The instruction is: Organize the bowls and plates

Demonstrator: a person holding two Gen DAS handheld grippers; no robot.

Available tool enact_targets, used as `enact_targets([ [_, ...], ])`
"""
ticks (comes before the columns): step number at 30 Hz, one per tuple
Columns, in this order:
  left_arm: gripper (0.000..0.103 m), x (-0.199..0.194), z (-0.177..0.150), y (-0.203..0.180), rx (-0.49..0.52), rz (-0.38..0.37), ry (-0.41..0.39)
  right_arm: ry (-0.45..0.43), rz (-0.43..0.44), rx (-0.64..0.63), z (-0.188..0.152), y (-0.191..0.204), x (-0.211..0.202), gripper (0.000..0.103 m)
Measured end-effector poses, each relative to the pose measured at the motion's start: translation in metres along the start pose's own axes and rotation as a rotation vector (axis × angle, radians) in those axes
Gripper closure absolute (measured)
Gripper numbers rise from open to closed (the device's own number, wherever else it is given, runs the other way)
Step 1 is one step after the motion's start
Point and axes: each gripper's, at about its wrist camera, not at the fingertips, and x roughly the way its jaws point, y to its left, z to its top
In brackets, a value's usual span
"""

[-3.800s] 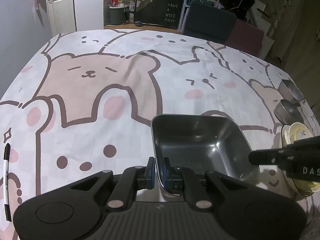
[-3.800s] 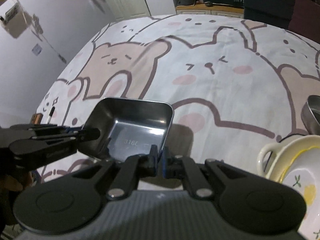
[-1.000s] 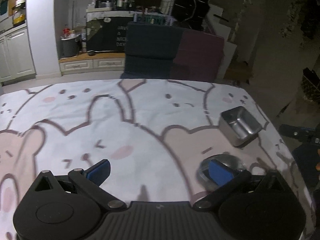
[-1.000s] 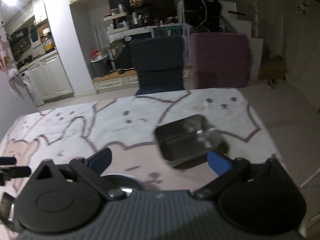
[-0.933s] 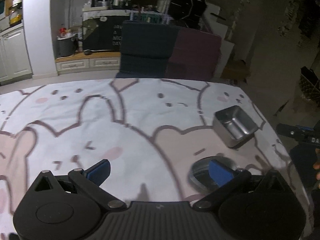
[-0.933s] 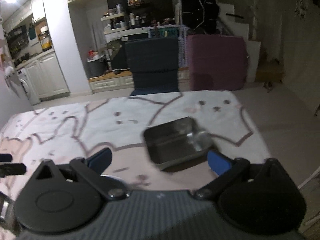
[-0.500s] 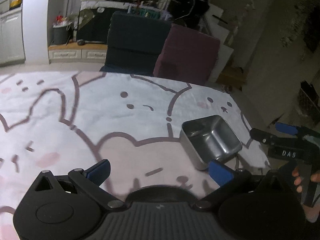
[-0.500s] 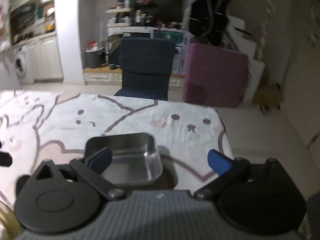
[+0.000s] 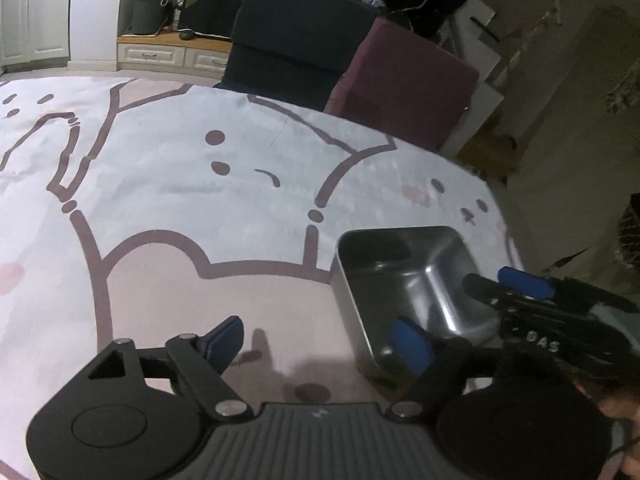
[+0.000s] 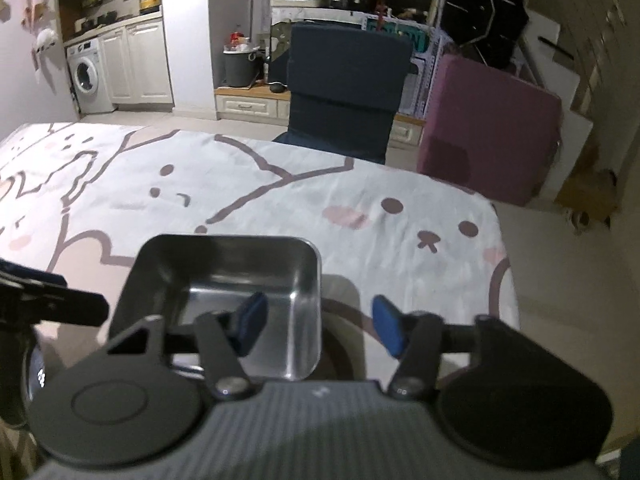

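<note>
A square steel dish [image 10: 224,300] sits on a table covered by a cartoon-bear tablecloth [image 10: 280,184], close to the table's far right corner and near its right edge; it rests flat and upright, its shiny inside empty.

The right gripper [image 10: 316,328] is held low over the near side of the dish with its blue-padded jaws spread wide; the left pad hangs inside the dish, the right pad outside it, so the dish's right wall stands between them. Nothing is pinched; this straddle looks like the set-up for gripping that wall by its rim, though whether either pad touches the metal cannot be told.

The left gripper [image 9: 320,340] comes in from the dish's other side, its jaws also wide apart and holding nothing; its right pad shows in front of the dish's near corner, its left pad over bare cloth. From the left wrist view the right gripper's tip reaches over the dish's far rim, so both tools crowd the one dish; judging by this, the left is placed to steady or help.

Beyond the table's far edge stand a dark blue chair [image 10: 344,80] and a purple chair [image 10: 488,128]; they play no part. No other plates or bowls show clearly here.
</note>
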Motion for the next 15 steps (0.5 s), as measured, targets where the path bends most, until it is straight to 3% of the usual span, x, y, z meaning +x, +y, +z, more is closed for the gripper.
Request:
enact_targets([
  [4, 0.04, 0.013, 0.002, 0.0, -0.006, -0.002, 0.021, 0.01, 0.017, 0.018, 0.002, -0.006, 0.009, 0.053],
  [9, 0.054, 0.025, 0.004, -0.002, 0.015, -0.026, 0.039, 0.014, 0.038, 0.047, 0.001, -0.011, 0.015, 0.073],
  [11, 0.066, 0.027, 0.005, -0.004, 0.021, -0.04, 0.037, 0.028, 0.042, 0.046, 0.001, -0.011, 0.019, 0.074],
  [14, 0.087, 0.028, 0.005, -0.012, 0.043, -0.073, 0.041, 0.049, 0.052, 0.036, 0.002, -0.009, 0.025, 0.086],
  [15, 0.087, 0.027, 0.004, -0.016, 0.06, -0.065, 0.039, 0.052, 0.059, 0.038, 0.002, -0.008, 0.024, 0.092],
])
